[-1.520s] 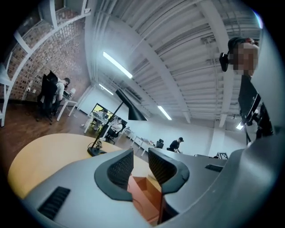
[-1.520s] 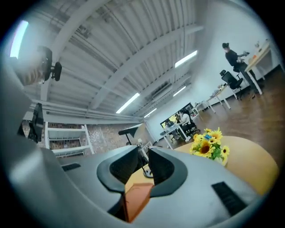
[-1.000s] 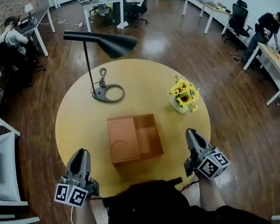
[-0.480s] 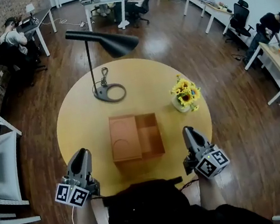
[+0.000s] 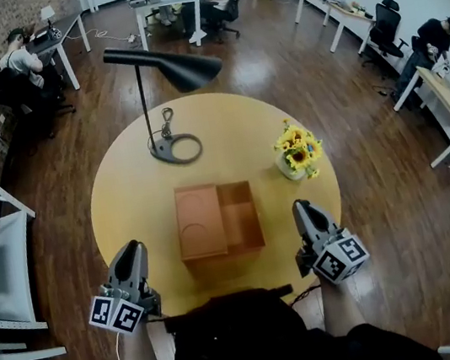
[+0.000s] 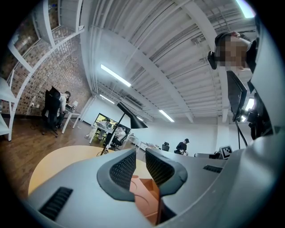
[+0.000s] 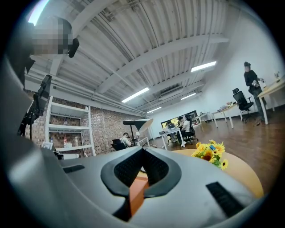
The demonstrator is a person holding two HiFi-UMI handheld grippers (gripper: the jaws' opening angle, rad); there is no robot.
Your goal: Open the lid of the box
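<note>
The round yellow worktop (image 5: 127,208) has bare room all round its rim, except at 11 o'clock, where the black lamp (image 5: 164,68) stands. The wooden box (image 5: 217,219) sits just 6 o'clock of centre, its slightly longer side running 9 to 3. Its 9 o'clock half shows a flat panel with a curved groove, its 3 o'clock half an open recess. The left hand-held gripper (image 5: 131,249) hovers at the 7 o'clock rim and the right hand-held gripper (image 5: 301,207) at 5 – both point to 12, apart from the box, jaws drawn together and holding nothing. Yellow flowers (image 5: 297,151) stand at 2 o'clock.
</note>
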